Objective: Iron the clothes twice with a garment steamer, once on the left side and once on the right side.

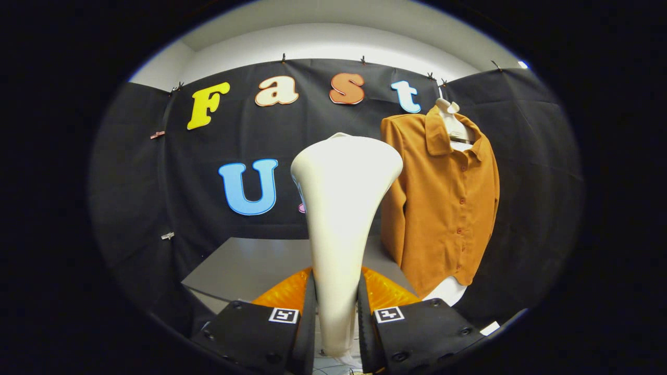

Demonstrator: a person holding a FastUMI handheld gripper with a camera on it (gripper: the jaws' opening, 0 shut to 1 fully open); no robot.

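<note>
A cream-white garment steamer (341, 219) stands upright between my fingers, its narrow handle pinched by both and its wide head flaring up ahead. My gripper (336, 312) is shut on that handle. Beyond the steamer and to its right hangs an orange-brown button-up shirt (443, 198) on a white hanger (453, 122), against the black cloth wall. The steamer head sits left of the shirt's left sleeve, apart from the fabric. A white hem shows under the shirt's lower edge.
A grey table (250, 265) lies below and beyond the fingers, its far edge at the black cloth wall. Small clips pin the cloth at the left. A white wall rises above the cloth.
</note>
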